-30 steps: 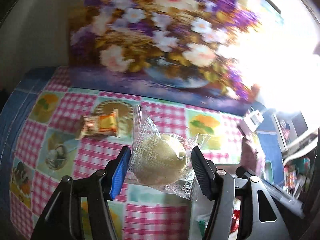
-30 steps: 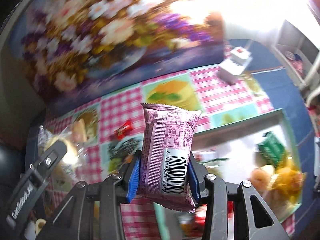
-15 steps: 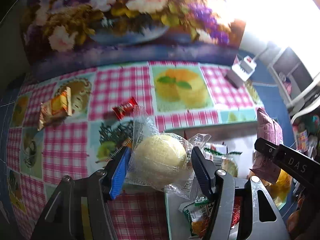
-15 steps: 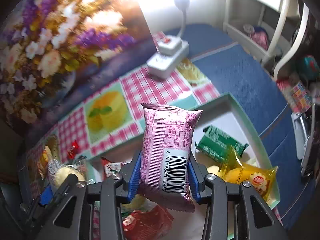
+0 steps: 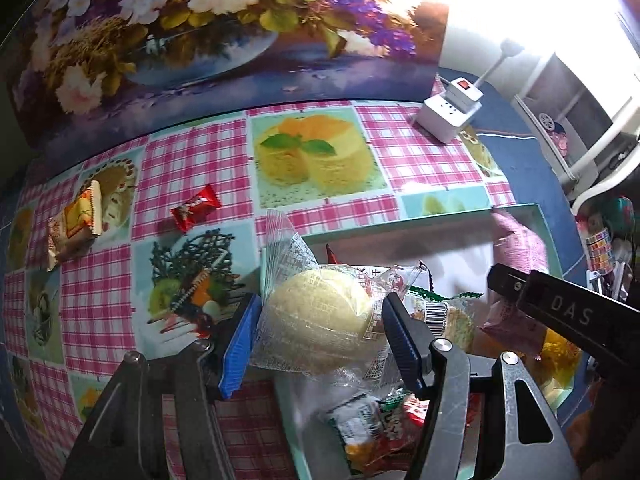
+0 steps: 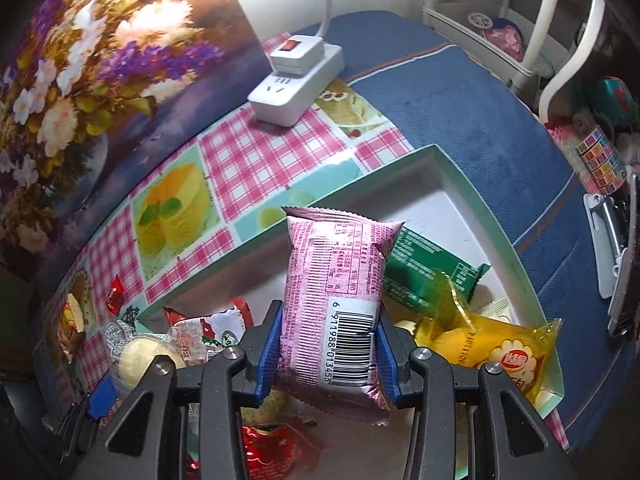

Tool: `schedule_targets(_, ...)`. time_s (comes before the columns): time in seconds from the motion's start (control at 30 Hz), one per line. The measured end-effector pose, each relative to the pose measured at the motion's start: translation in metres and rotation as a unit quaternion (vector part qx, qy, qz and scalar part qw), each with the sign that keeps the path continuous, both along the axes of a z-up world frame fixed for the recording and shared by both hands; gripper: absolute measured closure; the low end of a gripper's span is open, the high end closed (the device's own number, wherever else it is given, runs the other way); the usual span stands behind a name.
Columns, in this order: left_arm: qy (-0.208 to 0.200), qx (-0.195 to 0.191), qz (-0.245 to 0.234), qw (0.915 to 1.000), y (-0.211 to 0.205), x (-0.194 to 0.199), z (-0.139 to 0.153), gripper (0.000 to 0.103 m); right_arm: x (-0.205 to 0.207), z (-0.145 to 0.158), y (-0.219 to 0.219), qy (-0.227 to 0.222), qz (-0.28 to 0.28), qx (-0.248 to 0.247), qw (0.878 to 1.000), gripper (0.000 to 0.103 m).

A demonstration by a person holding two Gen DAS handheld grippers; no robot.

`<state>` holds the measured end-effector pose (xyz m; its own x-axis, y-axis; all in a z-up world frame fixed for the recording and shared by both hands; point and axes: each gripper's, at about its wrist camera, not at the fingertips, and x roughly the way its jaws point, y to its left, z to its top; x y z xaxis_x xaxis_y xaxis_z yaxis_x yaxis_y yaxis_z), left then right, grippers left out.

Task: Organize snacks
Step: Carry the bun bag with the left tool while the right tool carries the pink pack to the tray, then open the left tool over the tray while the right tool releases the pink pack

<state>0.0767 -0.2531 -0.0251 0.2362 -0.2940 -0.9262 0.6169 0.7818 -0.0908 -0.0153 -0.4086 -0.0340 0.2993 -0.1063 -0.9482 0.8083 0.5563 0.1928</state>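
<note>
My left gripper (image 5: 320, 328) is shut on a round yellow cake in a clear wrapper (image 5: 316, 320), held over the left end of the white snack box (image 5: 400, 232). My right gripper (image 6: 328, 344) is shut on a pink snack pack with a barcode (image 6: 336, 300), held upright above the box (image 6: 460, 200). The pink pack also shows in the left wrist view (image 5: 520, 248), and the cake shows in the right wrist view (image 6: 136, 360). A red candy (image 5: 196, 208) and an orange snack pack (image 5: 76, 224) lie on the checked tablecloth to the left.
The box holds a green pack (image 6: 424, 272), a yellow pack (image 6: 488, 344) and several red and white wrappers (image 6: 208, 328). A white power strip (image 6: 296, 80) stands behind it. A flower painting (image 5: 200, 20) stands at the back. A blue cloth (image 6: 500, 128) lies to the right.
Both grippers have moved right with their snacks, from above the tablecloth to above the box. Each keeps its hold.
</note>
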Motion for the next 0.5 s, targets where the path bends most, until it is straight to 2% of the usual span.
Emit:
schedule_targets(0.33,0.004,0.001,-0.017,0.9999,-0.0107,-0.0077,-0.0034,0.038,-0.0018,-0.0024,-0.0037,-0.002,-0.004,0.005,1.000,0.055)
schedule_targets(0.43,0.008,0.000,-0.013,0.9999,-0.0093,-0.0060,-0.0029,0.037,-0.0027,-0.0017,-0.0048,-0.012,-0.007,0.013,1.000,0.042)
schedule_targets(0.5,0.010,-0.001,-0.009,0.9999,-0.0077,-0.0044,-0.0032,0.036,-0.0024,0.0009,-0.0040,-0.012,-0.007,0.007,1.000,0.041)
